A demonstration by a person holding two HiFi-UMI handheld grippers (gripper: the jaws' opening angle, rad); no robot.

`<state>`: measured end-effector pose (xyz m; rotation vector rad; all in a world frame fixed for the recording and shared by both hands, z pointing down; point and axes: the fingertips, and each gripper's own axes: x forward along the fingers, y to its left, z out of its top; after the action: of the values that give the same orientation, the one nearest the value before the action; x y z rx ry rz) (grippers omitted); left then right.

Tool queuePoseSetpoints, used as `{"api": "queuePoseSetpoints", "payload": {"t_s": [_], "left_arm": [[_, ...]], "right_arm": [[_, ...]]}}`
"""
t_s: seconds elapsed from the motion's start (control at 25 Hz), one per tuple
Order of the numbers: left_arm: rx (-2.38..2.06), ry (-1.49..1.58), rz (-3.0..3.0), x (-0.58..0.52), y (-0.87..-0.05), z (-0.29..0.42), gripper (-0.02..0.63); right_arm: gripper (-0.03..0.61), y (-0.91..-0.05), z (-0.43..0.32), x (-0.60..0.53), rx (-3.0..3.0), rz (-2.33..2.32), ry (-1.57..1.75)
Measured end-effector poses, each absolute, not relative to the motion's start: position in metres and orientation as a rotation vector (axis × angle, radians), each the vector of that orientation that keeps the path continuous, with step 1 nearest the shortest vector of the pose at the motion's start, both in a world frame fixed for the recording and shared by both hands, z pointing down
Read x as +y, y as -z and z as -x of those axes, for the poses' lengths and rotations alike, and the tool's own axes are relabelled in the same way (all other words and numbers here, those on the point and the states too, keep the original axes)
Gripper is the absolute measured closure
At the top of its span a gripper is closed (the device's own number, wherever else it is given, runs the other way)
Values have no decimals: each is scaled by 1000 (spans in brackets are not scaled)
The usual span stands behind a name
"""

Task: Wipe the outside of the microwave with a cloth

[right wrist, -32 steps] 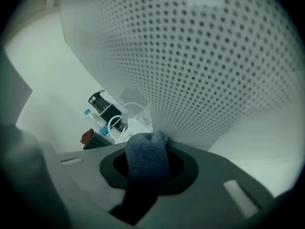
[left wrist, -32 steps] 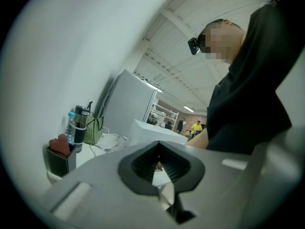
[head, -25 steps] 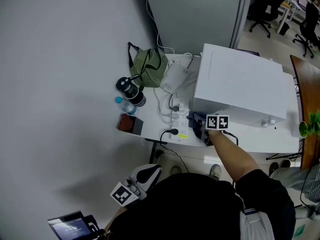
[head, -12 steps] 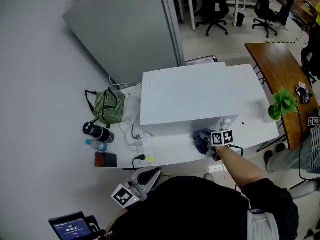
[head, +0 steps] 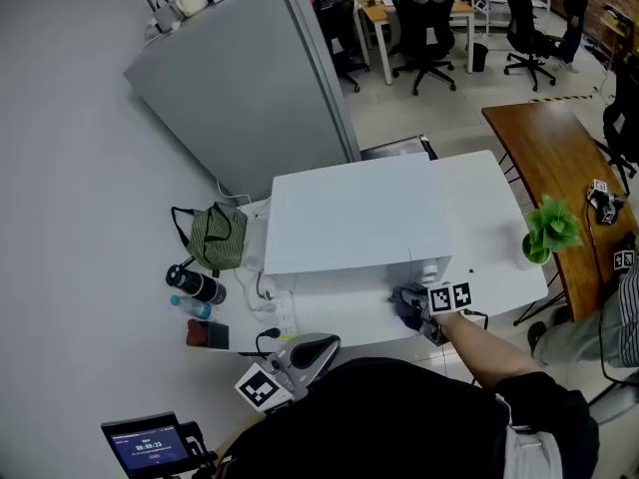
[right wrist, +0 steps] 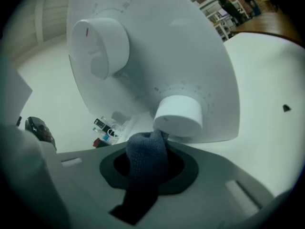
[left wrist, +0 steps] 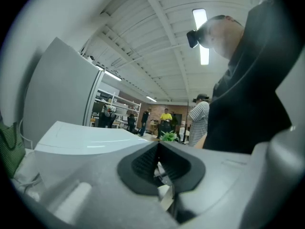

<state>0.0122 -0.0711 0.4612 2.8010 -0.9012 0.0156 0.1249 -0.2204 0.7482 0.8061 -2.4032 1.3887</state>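
Observation:
The white microwave [head: 349,213] stands on a white table [head: 499,257] in the head view. My right gripper [head: 427,317] is at the right end of the microwave's front, shut on a dark blue cloth [head: 407,302]. In the right gripper view the cloth [right wrist: 145,159] bulges out between the jaws and touches the lower white knob [right wrist: 178,114] of the control panel; a second knob [right wrist: 107,46] sits above it. My left gripper [head: 305,355] hangs low by my body, off the table, with nothing in it. In its own view the left gripper [left wrist: 158,149] has its black pads together.
Left of the microwave lie a green striped bag [head: 212,236], a black bottle [head: 195,284], a power strip [head: 285,317] and cables. A potted plant [head: 549,230] stands at the table's right end beside a wooden table [head: 559,158]. A grey partition [head: 240,88] rises behind.
My right gripper has carried the cloth rightward along the microwave's front, from its left corner to the knob panel. The head view has swung round. The left gripper has hardly moved.

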Motion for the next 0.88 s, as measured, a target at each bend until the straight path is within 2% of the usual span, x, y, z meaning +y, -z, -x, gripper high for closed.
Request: {"api": "queuePoseSetpoints", "payload": {"t_s": [0.16,0.36,0.64,0.88], "left_arm": [[-943,16,-2789,-70,-466,-1,611],[-981,102,-2776,-71,-466,64,611],[-936,140,-2803,-61,-463,152,611],[-879,173,-2810,-57,-465,169,611]], "right_arm": [[499,-754,-115,-196,-2397,-646,-1367],[498,-744,-71,-170,-2405,-555,-1337],[497,-662,41,-134,-2597,-245,-1100],[499,-571,72,-131,-2841,-184,-1061]]}}
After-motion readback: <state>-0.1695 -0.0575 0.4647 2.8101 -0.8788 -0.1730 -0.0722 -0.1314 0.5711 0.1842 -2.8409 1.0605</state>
